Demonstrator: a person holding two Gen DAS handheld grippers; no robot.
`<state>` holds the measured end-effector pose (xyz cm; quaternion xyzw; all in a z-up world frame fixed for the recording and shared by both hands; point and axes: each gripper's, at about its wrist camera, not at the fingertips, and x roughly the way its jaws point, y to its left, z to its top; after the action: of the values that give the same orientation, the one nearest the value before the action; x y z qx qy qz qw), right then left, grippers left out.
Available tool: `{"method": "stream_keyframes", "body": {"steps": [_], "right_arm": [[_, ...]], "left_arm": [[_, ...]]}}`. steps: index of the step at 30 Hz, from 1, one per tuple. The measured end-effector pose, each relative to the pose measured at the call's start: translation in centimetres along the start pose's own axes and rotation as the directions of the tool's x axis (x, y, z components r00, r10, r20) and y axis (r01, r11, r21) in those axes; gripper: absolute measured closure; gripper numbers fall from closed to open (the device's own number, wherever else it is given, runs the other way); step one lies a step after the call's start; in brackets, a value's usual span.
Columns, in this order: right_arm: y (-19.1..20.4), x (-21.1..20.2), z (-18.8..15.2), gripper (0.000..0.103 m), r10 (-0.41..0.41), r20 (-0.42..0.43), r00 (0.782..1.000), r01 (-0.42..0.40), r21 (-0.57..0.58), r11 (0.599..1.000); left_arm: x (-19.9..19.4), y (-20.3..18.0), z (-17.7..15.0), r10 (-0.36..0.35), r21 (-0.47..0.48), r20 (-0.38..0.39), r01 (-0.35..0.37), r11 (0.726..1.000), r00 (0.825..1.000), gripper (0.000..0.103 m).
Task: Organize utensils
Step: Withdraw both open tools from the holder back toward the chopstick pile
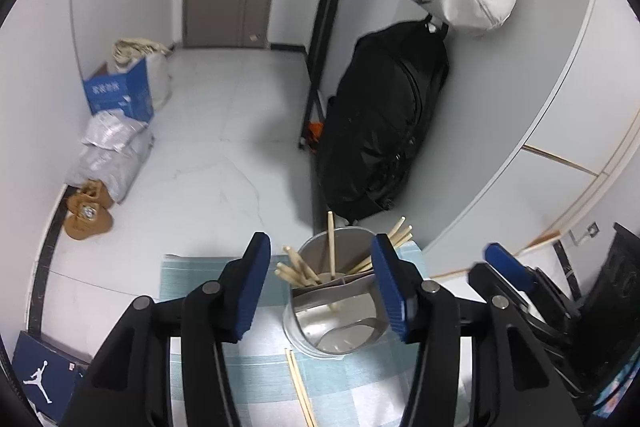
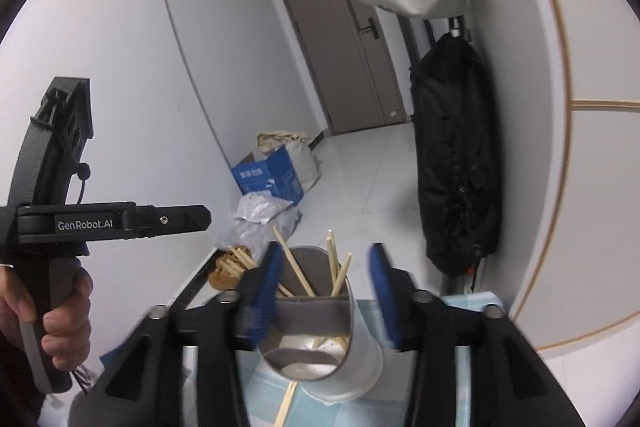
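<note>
Left wrist: left tongs (image 1: pixel 320 291) spread wide, holding nothing. Shiny metal utensil holder (image 1: pixel 334 311) between the blue pads, divided inside, wooden chopsticks (image 1: pixel 331 247) leaning out. Two loose chopsticks (image 1: pixel 300 387) below on checked cloth (image 1: pixel 192 275).

Right wrist: right tongs (image 2: pixel 326 291) also wide, empty, straddling same holder (image 2: pixel 320 327).

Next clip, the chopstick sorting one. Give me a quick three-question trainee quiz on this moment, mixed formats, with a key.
1. True or false: the metal utensil holder has a divider and already contains chopsticks.
2. Multiple choice: where do the loose chopsticks lie? A) on the floor B) on the checked cloth in front of the holder C) in the left gripper
3. Fill in: the right gripper is open and holds ____.

Key: 1 true; 2 B; 3 nothing
</note>
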<state>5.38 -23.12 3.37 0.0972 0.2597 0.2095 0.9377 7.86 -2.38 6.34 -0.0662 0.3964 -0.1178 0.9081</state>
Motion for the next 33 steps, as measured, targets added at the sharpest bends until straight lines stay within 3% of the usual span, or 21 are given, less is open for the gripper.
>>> {"method": "stream_keyframes", "body": {"steps": [2, 5, 15, 20, 23, 33], "right_arm": [[0.1, -0.9, 0.0, 0.044, 0.007, 0.012, 1.0, -0.007, -0.001, 1.0], [0.7, -2.3, -0.1, 0.036, 0.001, 0.026, 1.0, -0.001, -0.002, 1.0], [2.6, -5.2, -1.5, 0.023, 0.016, 0.048, 0.999, -0.015, -0.016, 1.0], [3.4, -6.3, -2.5, 0.017, 0.008, 0.049, 0.999, -0.007, -0.032, 0.999], [3.6, -6.7, -3.3, 0.009, 0.003, 0.037, 0.999, -0.002, -0.026, 1.0], [2.9, -7.4, -6.4, 0.003, -0.005, 0.02, 1.0, 0.005, 0.006, 1.0]], "left_arm": [[-0.5, 0.0, -0.4, 0.019, 0.0, 0.01, -0.019, 1.0, 1.0, 0.044], [-1.7, 0.0, -1.2, 0.044, -0.008, 0.038, -0.044, 0.999, 0.998, 0.037], [-4.4, -0.9, -3.8, 0.083, 0.034, 0.133, -0.088, 0.996, 0.988, 0.035], [-4.7, -1.0, -5.4, 0.101, 0.029, 0.156, -0.106, 0.994, 0.983, 0.027], [-4.9, -1.0, -6.3, 0.101, 0.03, 0.16, -0.107, 0.994, 0.982, 0.024], [-3.9, 0.0, -9.5, 0.117, -0.013, 0.163, -0.116, 0.993, 0.98, 0.023]]}}
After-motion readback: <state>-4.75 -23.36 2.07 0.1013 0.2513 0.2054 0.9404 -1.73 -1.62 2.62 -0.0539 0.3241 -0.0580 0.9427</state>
